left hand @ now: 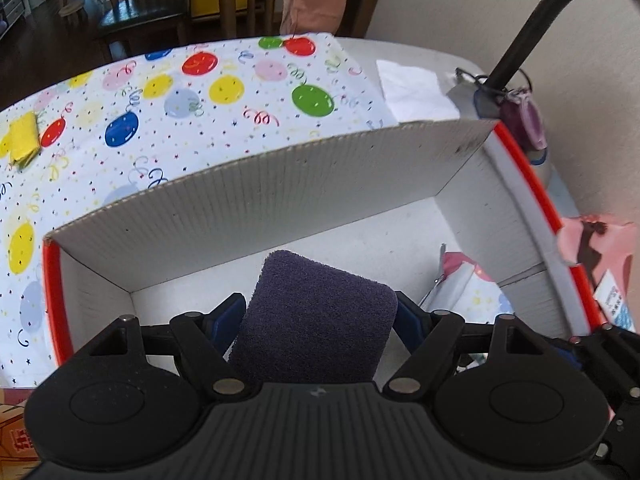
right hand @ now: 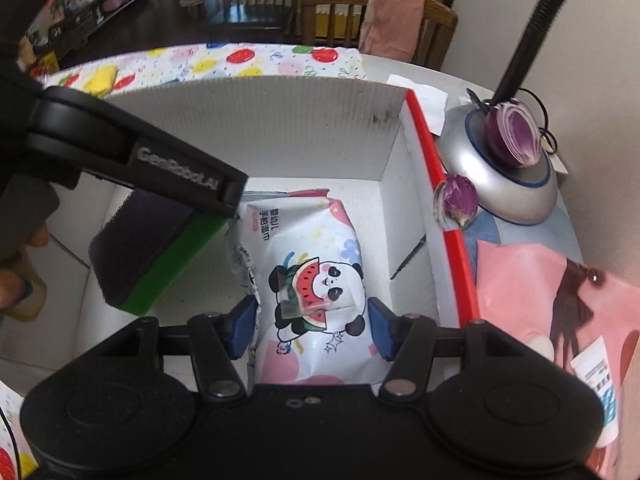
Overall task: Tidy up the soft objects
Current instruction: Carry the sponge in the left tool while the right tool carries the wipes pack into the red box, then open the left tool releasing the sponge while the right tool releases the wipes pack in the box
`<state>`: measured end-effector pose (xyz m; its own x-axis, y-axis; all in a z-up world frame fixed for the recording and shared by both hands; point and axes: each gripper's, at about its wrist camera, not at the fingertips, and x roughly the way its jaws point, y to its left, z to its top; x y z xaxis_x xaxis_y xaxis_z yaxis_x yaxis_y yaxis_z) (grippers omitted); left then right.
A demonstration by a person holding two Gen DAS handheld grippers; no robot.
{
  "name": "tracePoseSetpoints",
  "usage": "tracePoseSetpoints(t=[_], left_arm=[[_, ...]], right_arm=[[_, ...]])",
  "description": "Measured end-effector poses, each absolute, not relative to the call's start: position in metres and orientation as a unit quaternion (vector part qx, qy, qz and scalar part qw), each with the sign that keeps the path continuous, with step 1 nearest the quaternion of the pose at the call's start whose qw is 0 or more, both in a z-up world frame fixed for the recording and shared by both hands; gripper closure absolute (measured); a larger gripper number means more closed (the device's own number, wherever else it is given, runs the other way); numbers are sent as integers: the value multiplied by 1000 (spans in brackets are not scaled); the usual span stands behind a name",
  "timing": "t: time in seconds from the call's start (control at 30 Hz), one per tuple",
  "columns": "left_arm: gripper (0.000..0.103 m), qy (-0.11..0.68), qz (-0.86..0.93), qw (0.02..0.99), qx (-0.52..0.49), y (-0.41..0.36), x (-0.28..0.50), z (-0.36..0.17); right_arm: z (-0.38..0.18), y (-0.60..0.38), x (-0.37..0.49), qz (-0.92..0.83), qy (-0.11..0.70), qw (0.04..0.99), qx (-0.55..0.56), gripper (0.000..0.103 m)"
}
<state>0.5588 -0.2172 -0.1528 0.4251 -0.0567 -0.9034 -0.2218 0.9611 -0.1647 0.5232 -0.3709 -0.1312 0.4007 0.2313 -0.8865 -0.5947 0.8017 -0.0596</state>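
The left hand-held gripper (left hand: 320,312) pinches a dark purple sponge (left hand: 316,316) with a green underside, held over the white box (left hand: 260,184) on the surface. Beside it, the right hand-held gripper (right hand: 312,320) clamps a panda-print wipes pack (right hand: 308,280) inside the same box.

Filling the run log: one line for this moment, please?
left gripper: shut on sponge | right gripper: shut on wipes pack | both over the box

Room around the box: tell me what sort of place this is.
Most likely a home dining area: wooden dining chairs stand behind a table under a balloon-print tablecloth, a pink towel hangs over one chair, and a cut red onion sits nearby.
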Motion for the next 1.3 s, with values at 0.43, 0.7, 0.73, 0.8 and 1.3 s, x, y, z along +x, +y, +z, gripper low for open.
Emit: tracePoseSetpoints(t=[0.43, 0.7, 0.73, 0.8, 1.3], left_arm=[[25, 566, 55, 816, -102, -220, 570, -185], [14, 569, 54, 814, -108, -221, 570, -189], [14, 565, 53, 816, -106, -222, 569, -187], [14, 559, 50, 821, -104, -223, 569, -184], [14, 489, 17, 864, -114, -230, 524, -114]], right_arm=[[-138, -359, 525, 275, 477, 800, -238, 36], [-128, -360, 522, 290, 464, 803, -234, 31], [-126, -360, 521, 292, 463, 803, -235, 30], [-120, -363, 518, 296, 454, 807, -236, 30], [-65, -401, 497, 328, 424, 829, -158, 27]])
